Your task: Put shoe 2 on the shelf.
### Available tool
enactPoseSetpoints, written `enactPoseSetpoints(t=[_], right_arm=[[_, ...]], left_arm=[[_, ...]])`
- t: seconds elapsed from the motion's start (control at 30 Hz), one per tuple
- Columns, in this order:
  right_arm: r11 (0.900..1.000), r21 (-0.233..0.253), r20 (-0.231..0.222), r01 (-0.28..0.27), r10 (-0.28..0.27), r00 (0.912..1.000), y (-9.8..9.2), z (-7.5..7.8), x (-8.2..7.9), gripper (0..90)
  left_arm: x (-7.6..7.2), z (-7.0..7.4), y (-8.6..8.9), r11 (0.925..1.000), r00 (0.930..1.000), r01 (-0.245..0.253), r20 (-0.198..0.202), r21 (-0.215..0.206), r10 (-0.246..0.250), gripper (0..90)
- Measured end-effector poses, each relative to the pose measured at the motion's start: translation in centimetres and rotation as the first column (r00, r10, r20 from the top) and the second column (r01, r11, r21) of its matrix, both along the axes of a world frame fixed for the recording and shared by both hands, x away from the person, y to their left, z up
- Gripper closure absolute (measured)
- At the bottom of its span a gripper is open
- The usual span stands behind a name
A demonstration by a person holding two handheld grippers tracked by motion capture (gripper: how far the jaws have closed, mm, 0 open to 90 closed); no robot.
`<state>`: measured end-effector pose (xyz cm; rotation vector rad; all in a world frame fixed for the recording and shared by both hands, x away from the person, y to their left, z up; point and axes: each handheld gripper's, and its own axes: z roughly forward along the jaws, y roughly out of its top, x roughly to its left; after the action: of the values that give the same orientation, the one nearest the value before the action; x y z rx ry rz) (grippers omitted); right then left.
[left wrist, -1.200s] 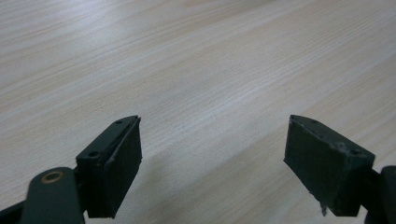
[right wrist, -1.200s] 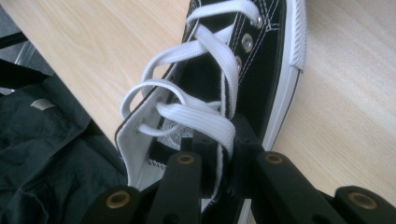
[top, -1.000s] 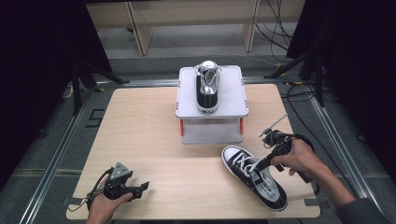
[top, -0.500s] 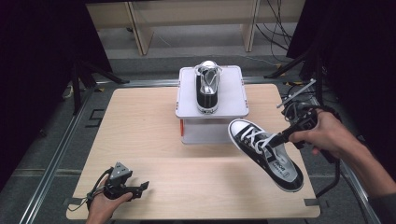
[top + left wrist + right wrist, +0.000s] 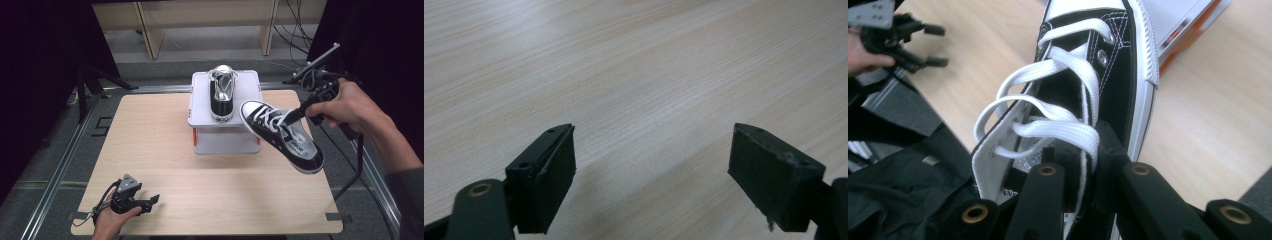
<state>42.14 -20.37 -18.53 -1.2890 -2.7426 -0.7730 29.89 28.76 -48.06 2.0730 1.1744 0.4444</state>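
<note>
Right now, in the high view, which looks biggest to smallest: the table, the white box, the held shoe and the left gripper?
1. Table: largest by far.
2. White box and held shoe: look alike in size; the shoe is lifted nearer the camera, so I won't rank them.
3. Left gripper: smallest.

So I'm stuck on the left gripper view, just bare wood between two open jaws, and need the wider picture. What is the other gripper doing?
Observer: The right gripper is shut on a black sneaker, gripping its tongue and collar, and holds it in the air.
Operator: Where is it relative to the table?
Observer: Above the table's right side, toe pointing toward a white box.
Operator: Anything on that box?
Observer: A matching sneaker sits on top.
</note>
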Motion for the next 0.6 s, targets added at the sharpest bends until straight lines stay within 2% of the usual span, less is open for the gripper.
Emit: enactPoseSetpoints(t=[0.03,0.07,0.1,0.13,0.17,0.2,0.23,0.27,0.3,0.33,0.37,0.4,0.43,0.47,0.53,0.57,0.6], right_arm=[[1.0,-0.009,-0.016,0.026,-0.026,0.9995,0.2,0.2,0.4,84.6],[1.0,-0.015,0.004,0.012,-0.012,0.9999,0.3,0.2,1.1,84.7],[0.999,-0.025,0.011,0.03,-0.03,0.9995,0.6,0.3,2.2,84.7],[0.999,-0.025,0.011,0.03,-0.03,0.9995,0.6,0.3,2.2,84.7],[0.998,-0.029,0.015,0.062,-0.062,0.998,0.7,0.4,3.2,84.7],[0.998,-0.029,0.015,0.062,-0.062,0.998,0.7,0.4,3.2,84.7],[0.996,-0.027,0.031,0.083,-0.082,0.9962,0.8,0.3,4.5,84.6],[0.996,-0.027,0.031,0.083,-0.082,0.9962,0.8,0.3,4.5,84.6],[0.993,-0.024,0.028,0.116,-0.116,0.9929,1.0,0.3,5.5,84.6],[0.993,-0.024,0.028,0.116,-0.116,0.9929,1.0,0.3,5.5,84.6],[0.99,-0.02,0.036,0.142,-0.141,0.9893,1.2,0.2,6.6,84.6],[0.99,-0.02,0.036,0.142,-0.141,0.9893,1.2,0.2,6.6,84.6],[0.988,-0.023,0.041,0.15,-0.149,0.9879,1.3,0.2,7.1,84.6],[0.984,-0.022,0.049,0.178,-0.177,0.9829,1.5,0.2,8.1,84.6],[0.982,-0.018,0.047,0.188,-0.187,0.9813,1.6,0.1,8.6,84.6],[0.976,-0.024,0.048,0.217,-0.216,0.9753,1.8,0.1,9.4,84.6],[0.976,-0.024,0.048,0.217,-0.216,0.9753,1.8,0.1,9.4,84.6]], left_arm=[[0.0,0.0,-0.1,1.0,1.0,0.0,0.003,-0.009,0.0,18.4],[-0.1,0.0,-0.1,1.0,1.0,0.0,-0.002,-0.004,0.0,18.4],[-0.1,0.0,-0.1,0.9999,1.0,-0.001,0.001,-0.01,0.001,18.5],[-0.1,0.0,-0.1,0.9999,1.0,-0.001,0.001,-0.01,0.001,18.4],[0.0,0.0,-0.1,0.9999,1.0,-0.003,0.002,-0.014,0.003,18.4],[-0.1,0.1,0.0,0.9999,1.0,-0.006,0.002,-0.014,0.006,18.4],[0.0,0.1,0.0,1.0,1.0,0.002,0.001,-0.007,-0.002,18.5],[0.0,0.1,0.0,1.0,1.0,0.002,0.001,-0.007,-0.002,18.5],[0.1,0.1,0.1,0.9998,0.9998,0.02,0.01,0.006,-0.02,18.4],[0.1,0.1,0.1,0.9998,0.9998,0.02,0.01,0.006,-0.02,18.4],[0.0,0.1,0.0,1.0,1.0,0.008,0.006,-0.004,-0.008,18.4],[-0.1,0.0,-0.1,0.9998,1.0,-0.003,0.001,-0.018,0.003,18.4],[-0.1,0.0,-0.1,0.9998,1.0,-0.002,0.002,-0.019,0.002,18.4],[0.0,0.0,-0.1,0.9999,1.0,-0.001,0.003,-0.017,0.001,18.5],[-0.1,0.1,-0.1,0.9998,1.0,0.0,0.003,-0.019,0.0,18.5],[-0.1,0.1,-0.1,0.9997,1.0,0.0,0.005,-0.023,0.001,18.5],[-0.1,0.1,-0.1,0.9997,1.0,0.0,0.005,-0.023,0.001,18.4]])
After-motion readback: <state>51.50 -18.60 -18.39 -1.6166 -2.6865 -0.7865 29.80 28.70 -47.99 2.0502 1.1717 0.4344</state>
